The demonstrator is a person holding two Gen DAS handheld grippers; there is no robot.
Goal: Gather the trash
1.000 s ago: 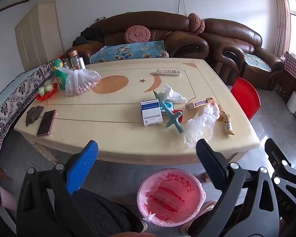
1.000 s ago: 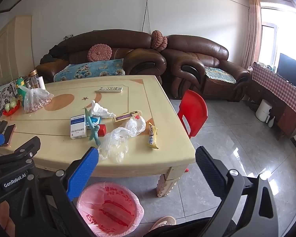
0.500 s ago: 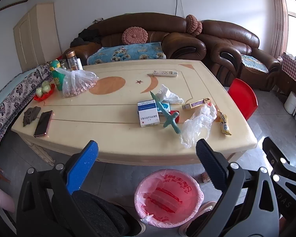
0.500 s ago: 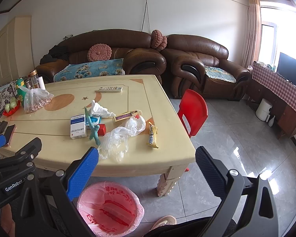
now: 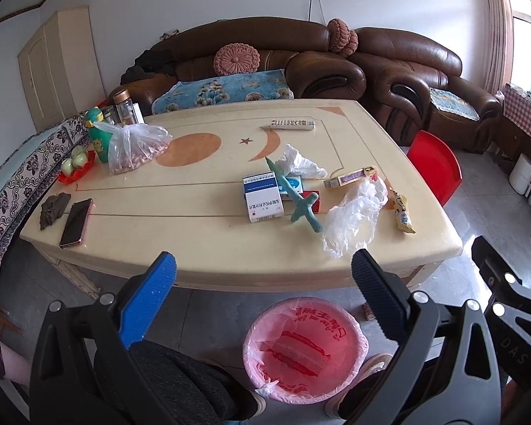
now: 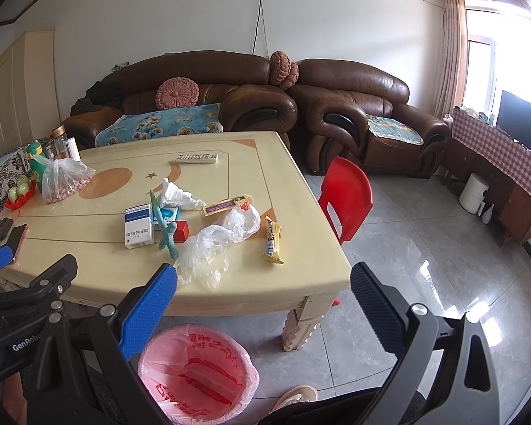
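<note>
Each gripper, the left gripper (image 5: 263, 276) and the right gripper (image 6: 263, 283), is a black frame with silver screws, one blue dotted finger (image 5: 148, 297) and one black ribbed finger (image 5: 378, 297), white lettering on the frame, above dark grey trousers (image 5: 173, 382) and pale shoes (image 6: 295, 395).

Both views toward table (image 5: 209, 233), overlapping

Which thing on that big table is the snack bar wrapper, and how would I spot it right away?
Start at the cream table and go to its side by the red chair. There, right of the crumpled clear plastic bag, lies the snack bar wrapper. It is the only long, narrow yellow packet, lying flat and by itself, while the bag beside it is see-through and shapeless.
</note>
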